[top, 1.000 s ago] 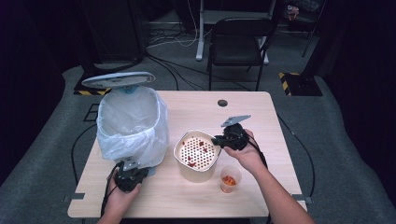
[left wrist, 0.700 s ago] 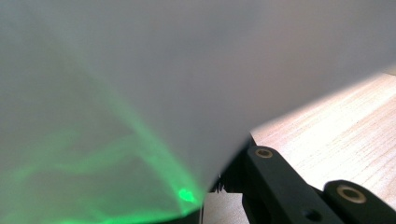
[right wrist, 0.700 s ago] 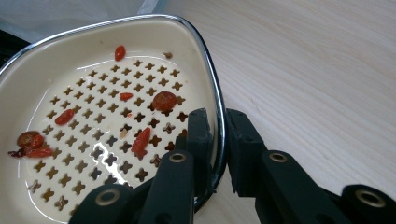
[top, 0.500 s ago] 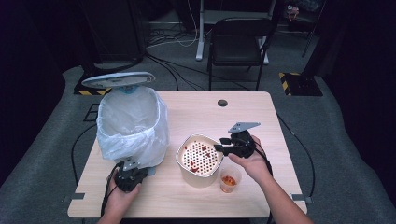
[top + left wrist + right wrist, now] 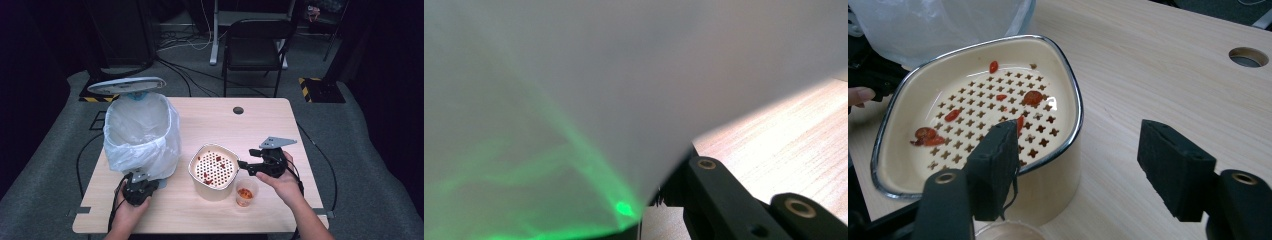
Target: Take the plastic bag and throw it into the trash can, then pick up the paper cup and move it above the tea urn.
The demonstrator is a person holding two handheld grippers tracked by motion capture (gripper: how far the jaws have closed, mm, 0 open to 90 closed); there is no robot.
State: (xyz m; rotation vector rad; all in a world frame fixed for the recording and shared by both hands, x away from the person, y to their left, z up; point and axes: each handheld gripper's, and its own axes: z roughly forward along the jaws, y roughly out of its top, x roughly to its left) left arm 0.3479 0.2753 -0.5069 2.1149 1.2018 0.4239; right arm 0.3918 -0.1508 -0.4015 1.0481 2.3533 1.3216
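**Cream enamel bowl, just let go**

White plastic bag (image 5: 142,131) lines the bin at my left; my left claw (image 5: 138,189) stays pinched shut on its thin, slippery film. The cream strainer bowl (image 5: 214,170) sits mid-surface (image 5: 260,120), stiff, with a smooth rim best for a grip, red scraps on its perforated insert. My right claw (image 5: 1078,170) has just been opening, nothing between its pads. A small cup (image 5: 246,192) holds more red bits.
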